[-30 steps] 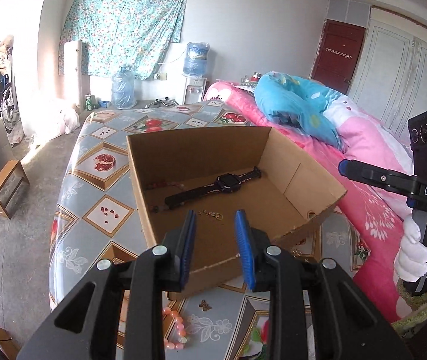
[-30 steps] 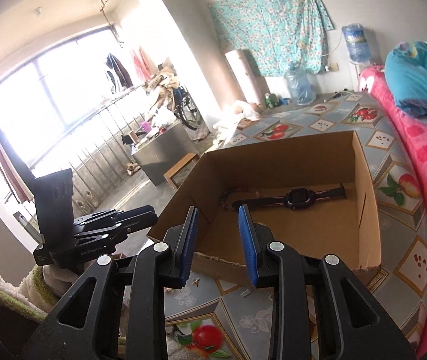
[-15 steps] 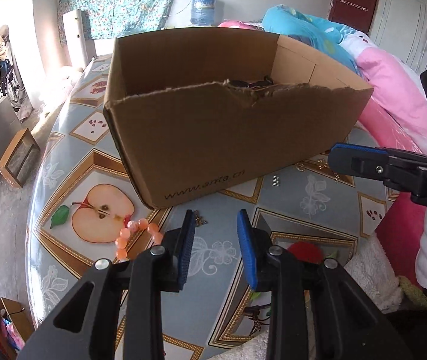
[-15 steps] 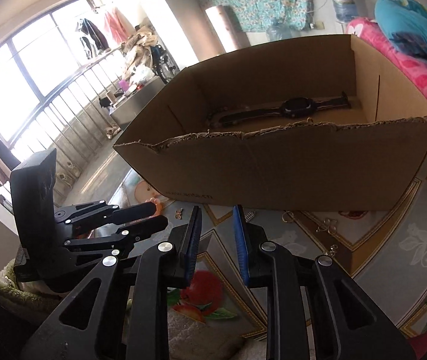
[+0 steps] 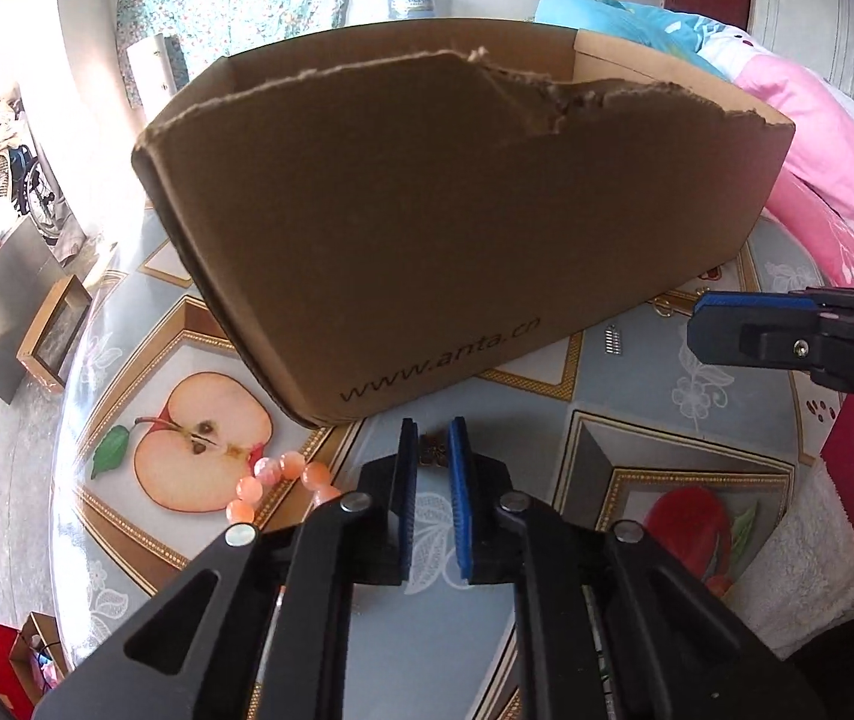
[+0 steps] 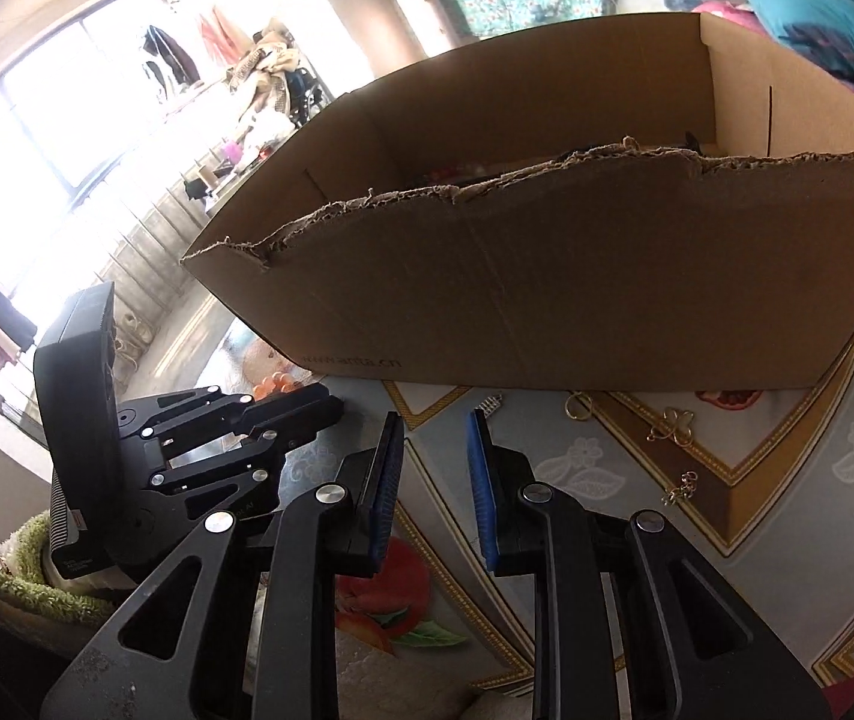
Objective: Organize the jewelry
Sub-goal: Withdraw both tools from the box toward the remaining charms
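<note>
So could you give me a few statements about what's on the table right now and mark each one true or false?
1. The left gripper is closed on a small metal charm. True.
2. The cardboard box lies tipped on its side. False: it stands upright, open at the top.
3. A string of orange beads lies on the tablecloth outside the box. True.
4. The right gripper is clamped on a gold ring. False: its jaws are apart with nothing between them; the gold hoop lies untouched on the cloth.
5. The box has a neat, straight front rim. False: it is torn and ragged.
</note>
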The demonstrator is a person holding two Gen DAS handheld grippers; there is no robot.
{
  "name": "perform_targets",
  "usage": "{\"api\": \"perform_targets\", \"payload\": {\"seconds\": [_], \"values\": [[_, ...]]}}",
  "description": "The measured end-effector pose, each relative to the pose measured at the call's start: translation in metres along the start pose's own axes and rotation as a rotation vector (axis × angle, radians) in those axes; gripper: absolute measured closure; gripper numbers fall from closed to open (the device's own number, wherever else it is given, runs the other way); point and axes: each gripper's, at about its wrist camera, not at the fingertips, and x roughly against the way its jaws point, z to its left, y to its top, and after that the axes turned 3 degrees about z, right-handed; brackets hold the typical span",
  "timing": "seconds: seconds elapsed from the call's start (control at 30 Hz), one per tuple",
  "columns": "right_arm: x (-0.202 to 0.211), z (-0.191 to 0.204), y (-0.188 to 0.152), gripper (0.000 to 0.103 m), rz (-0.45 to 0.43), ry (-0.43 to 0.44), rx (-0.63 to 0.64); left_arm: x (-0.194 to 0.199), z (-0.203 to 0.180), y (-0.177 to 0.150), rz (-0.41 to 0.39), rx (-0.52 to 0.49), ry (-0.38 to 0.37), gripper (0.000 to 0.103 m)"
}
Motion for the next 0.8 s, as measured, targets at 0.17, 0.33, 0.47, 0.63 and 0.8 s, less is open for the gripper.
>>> {"api": "perform_targets", "payload": {"seconds": [0.17, 0.33, 0.47, 0.63, 0.8], "values": [[0.000, 0.005, 0.004, 0.082, 0.004, -0.012, -0.012, 0.002, -0.006, -0.001, -0.014, -0.014, -0.020, 0.097], [0.000, 0.007, 0.003, 0.082, 0.002, -0.054, -0.009, 0.001, -0.019, -0.002, -0.023, -0.019, -0.034, 0.097], [-0.003, 0.016, 0.005, 0.081, -0.002, -0.105, 0.036, 0.001, -0.026, -0.004, -0.029, -0.013, -0.042, 0.097], [-0.013, 0.029, 0.006, 0.080, -0.002, -0.161, 0.089, -0.001, -0.027, -0.004, -0.035, -0.010, -0.043, 0.097], [-0.027, 0.029, 0.007, 0.077, 0.023, -0.209, 0.089, 0.001, -0.023, -0.007, -0.042, 0.004, -0.043, 0.097]]}}
